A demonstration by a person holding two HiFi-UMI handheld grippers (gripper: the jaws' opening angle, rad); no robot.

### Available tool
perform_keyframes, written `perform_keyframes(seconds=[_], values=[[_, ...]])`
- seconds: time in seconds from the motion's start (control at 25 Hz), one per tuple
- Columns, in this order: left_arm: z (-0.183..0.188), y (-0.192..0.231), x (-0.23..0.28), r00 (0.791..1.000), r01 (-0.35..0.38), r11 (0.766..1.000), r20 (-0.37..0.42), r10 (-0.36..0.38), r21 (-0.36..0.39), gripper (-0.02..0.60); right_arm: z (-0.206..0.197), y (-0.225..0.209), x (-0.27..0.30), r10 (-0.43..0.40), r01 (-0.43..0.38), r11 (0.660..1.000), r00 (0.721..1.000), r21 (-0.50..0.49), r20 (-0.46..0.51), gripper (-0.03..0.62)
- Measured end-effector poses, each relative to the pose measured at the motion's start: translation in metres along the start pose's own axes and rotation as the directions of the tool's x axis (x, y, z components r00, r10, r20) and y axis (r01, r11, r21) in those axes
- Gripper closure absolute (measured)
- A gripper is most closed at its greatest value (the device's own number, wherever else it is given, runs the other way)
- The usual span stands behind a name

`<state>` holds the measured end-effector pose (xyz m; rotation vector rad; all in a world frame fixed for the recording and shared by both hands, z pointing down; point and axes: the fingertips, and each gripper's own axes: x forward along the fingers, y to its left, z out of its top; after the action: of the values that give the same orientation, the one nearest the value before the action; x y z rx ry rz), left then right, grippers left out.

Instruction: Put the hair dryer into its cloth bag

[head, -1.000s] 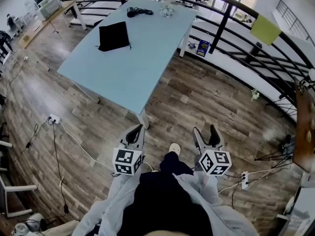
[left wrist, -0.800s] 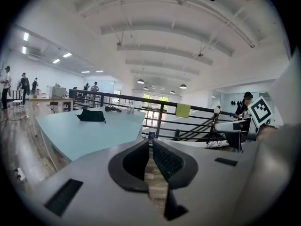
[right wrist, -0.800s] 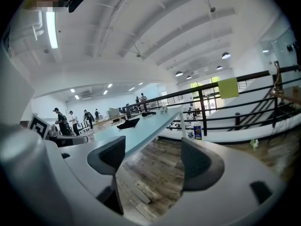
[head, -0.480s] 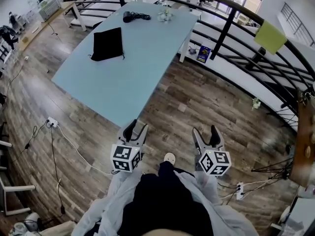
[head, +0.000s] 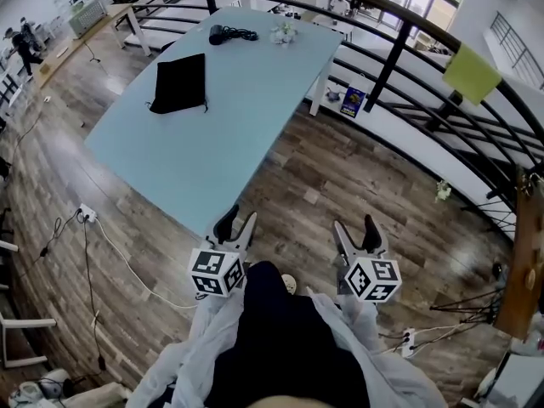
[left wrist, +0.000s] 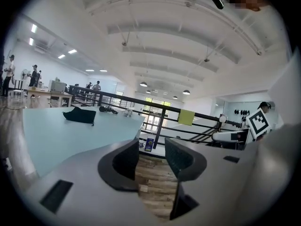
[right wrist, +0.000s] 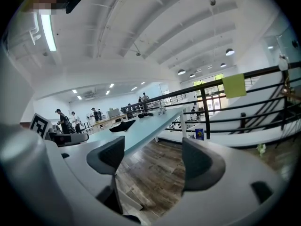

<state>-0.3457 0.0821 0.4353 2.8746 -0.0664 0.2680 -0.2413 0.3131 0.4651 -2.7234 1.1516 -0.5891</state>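
A black cloth bag (head: 180,83) lies flat on the left part of a pale blue table (head: 246,109). Near the table's far end lies the black hair dryer (head: 225,34) with its cord. Both grippers hang over the wooden floor, short of the table's near corner. My left gripper (head: 235,225) is open, its jaws have just been opening, and nothing is between them. My right gripper (head: 357,234) is open wider, also after opening a little, and empty. The left gripper view shows the bag (left wrist: 80,115) and dryer (left wrist: 107,109) far ahead; the right gripper view shows the bag (right wrist: 122,125) too.
A small white object (head: 283,32) sits at the table's far end. A black railing (head: 391,32) runs behind and to the right of the table. A power strip (head: 87,213) and cables lie on the floor at the left. People stand at desks (left wrist: 47,94) far off.
The table has come nearer as the person walks towards it with both grippers. The left jaws, together a second ago, now stand apart. A dark trouser leg has swung forward between the grippers.
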Motion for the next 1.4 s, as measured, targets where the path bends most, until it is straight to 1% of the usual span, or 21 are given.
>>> perform_keyframes(seconds=[0.12, 0.4, 0.52, 0.6, 0.84, 0.96, 1.2, 1.4], values=[[-0.008, -0.006, 0.002, 1.0, 0.014, 1.0, -0.016, -0.014, -0.011, 0.394, -0.005, -0.001, 0.0, 0.003, -0.003, 1.0, 1.0, 0.007, -0.014, 0.212], [-0.016, -0.015, 0.016, 0.999, 0.019, 1.0, -0.046, -0.019, 0.016, 0.394, -0.012, -0.007, 0.003, 0.01, -0.01, 1.0, 0.999, 0.017, -0.041, 0.203], [-0.024, -0.015, 0.026, 0.998, 0.023, 0.999, -0.066, -0.022, 0.027, 0.394, -0.015, -0.011, 0.009, 0.015, -0.014, 1.0, 0.999, 0.027, -0.041, 0.201], [-0.023, -0.014, 0.036, 0.998, 0.024, 0.999, -0.064, -0.022, 0.031, 0.394, -0.014, -0.015, 0.017, 0.02, -0.019, 0.999, 0.999, 0.026, -0.042, 0.201], [-0.008, -0.009, 0.073, 0.998, 0.033, 0.999, -0.063, -0.031, 0.039, 0.394, 0.007, -0.027, 0.052, 0.042, -0.041, 0.999, 0.998, 0.028, -0.043, 0.201], [0.0, 0.001, 0.096, 0.998, 0.019, 0.999, -0.056, -0.017, 0.041, 0.396, 0.02, -0.031, 0.077, 0.065, -0.064, 0.998, 0.997, 0.017, -0.05, 0.201], [0.037, 0.018, 0.148, 1.0, 0.005, 0.998, -0.024, -0.003, 0.061, 0.397, 0.06, -0.047, 0.129, 0.086, -0.086, 0.996, 0.995, -0.003, -0.047, 0.201], [0.069, 0.038, 0.188, 1.0, -0.023, 0.999, 0.022, 0.022, 0.038, 0.401, 0.088, -0.057, 0.17, 0.101, -0.102, 0.995, 0.994, -0.01, -0.046, 0.201]])
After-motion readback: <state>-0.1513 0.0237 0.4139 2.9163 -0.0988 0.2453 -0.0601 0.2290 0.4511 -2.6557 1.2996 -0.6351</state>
